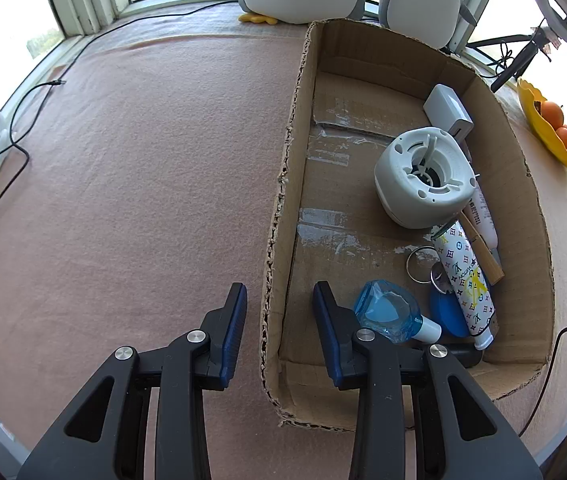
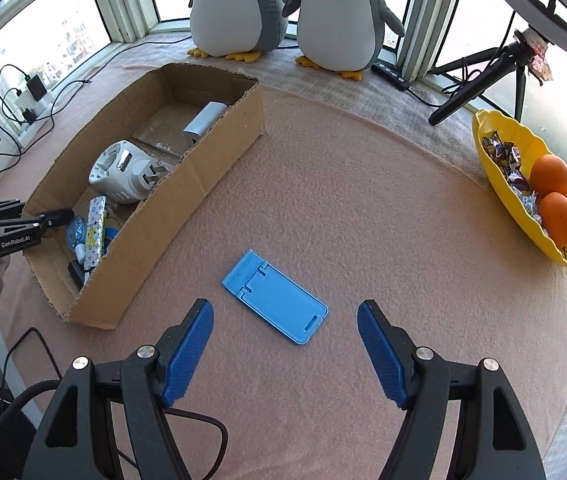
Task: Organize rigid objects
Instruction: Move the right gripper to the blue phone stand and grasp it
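Note:
A cardboard box (image 1: 283,184) (image 2: 187,176) holds several items: a white round plug adapter (image 1: 423,176) (image 2: 117,174), a white power bank (image 1: 447,110) (image 2: 203,118), a patterned tube (image 1: 465,280) and a clear blue bottle (image 1: 389,314). My left gripper (image 1: 279,300) is open and empty, straddling the box's left wall near its front corner. A blue flat phone stand (image 2: 275,296) lies on the pink cloth outside the box. My right gripper (image 2: 285,316) is open and empty, just in front of the stand, its fingers to either side of it.
Two plush penguins (image 2: 283,8) stand at the back by the window. A yellow dish (image 2: 495,148) with oranges and sweets sits at the right. A tripod (image 2: 479,80), a power strip (image 2: 389,74) and cables (image 1: 15,136) lie along the table edges.

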